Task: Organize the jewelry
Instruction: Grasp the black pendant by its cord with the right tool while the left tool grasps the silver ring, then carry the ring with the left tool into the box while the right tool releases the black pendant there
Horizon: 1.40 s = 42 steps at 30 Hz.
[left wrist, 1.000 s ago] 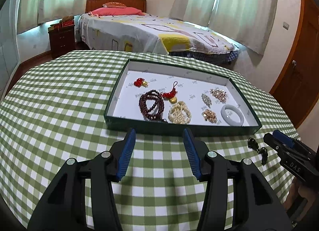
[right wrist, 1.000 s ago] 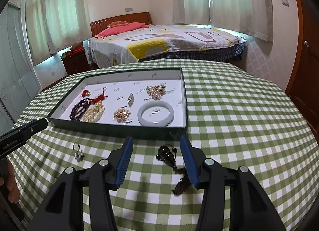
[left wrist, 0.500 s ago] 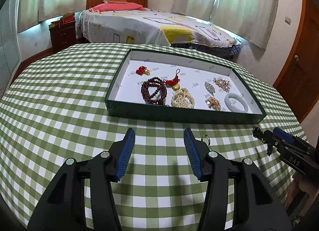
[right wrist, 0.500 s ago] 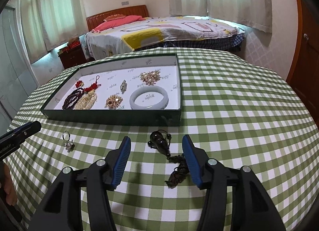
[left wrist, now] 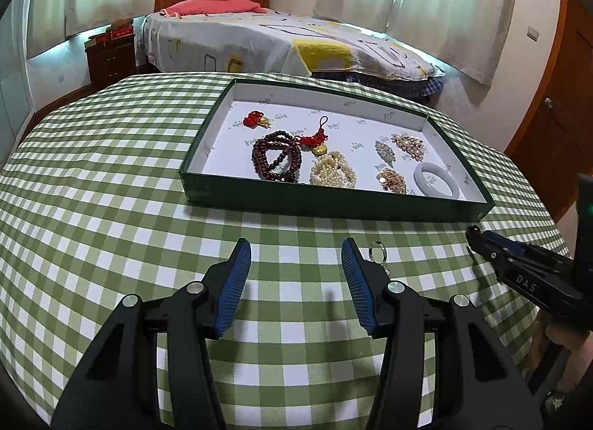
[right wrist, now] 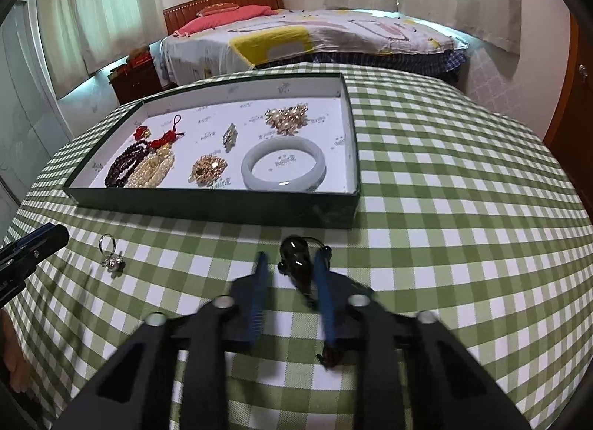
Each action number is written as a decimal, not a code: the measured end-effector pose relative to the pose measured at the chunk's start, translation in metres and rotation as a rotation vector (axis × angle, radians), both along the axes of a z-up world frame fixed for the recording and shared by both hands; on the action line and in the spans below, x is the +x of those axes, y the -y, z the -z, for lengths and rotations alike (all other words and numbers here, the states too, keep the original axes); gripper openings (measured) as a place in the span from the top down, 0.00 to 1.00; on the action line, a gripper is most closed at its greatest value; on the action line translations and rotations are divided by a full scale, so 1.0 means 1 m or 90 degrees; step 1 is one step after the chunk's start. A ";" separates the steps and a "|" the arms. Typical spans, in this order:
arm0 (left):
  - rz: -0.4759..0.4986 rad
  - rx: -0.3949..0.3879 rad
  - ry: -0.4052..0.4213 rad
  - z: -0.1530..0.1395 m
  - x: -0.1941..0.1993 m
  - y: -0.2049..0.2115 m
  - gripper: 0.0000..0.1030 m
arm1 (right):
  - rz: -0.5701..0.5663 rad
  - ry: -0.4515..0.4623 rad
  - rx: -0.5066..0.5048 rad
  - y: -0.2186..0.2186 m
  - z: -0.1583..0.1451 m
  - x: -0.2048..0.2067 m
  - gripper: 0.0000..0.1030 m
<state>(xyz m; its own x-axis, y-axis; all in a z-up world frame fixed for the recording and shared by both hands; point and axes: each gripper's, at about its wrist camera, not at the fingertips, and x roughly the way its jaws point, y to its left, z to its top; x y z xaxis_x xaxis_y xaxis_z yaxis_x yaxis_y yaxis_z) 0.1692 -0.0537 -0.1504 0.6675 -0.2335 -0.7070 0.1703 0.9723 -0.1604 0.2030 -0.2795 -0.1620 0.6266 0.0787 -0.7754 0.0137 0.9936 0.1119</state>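
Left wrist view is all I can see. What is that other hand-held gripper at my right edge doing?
Observer: The right hand-held gripper has its blue fingers close on either side of a dark pendant, which lies on the tablecloth just in front of the green tray.
Operator: Has it gripped it?
Observer: I cannot tell. That picture is blurred, and a dark cord trails back under the gripper.
Operator: And the ring by my finger?
Observer: The silver ring has a sparkly top resting on the cloth, which your finger hides.
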 end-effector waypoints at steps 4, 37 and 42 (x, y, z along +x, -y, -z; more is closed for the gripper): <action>0.009 -0.001 0.000 0.000 -0.002 0.005 0.52 | -0.002 0.000 0.004 -0.003 0.000 -0.004 0.85; 0.089 0.007 -0.026 0.013 0.005 0.061 0.96 | -0.023 0.020 0.043 -0.013 -0.001 -0.022 0.85; 0.088 0.002 -0.017 0.009 0.001 0.057 0.96 | -0.024 0.026 0.045 -0.016 -0.003 -0.023 0.85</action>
<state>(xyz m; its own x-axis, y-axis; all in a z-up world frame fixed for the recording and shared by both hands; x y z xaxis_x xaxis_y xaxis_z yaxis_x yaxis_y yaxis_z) 0.1705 -0.1110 -0.1596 0.6096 -0.3193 -0.7256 0.2985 0.9404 -0.1630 0.1798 -0.2631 -0.1588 0.6535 0.1567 -0.7405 -0.0300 0.9829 0.1815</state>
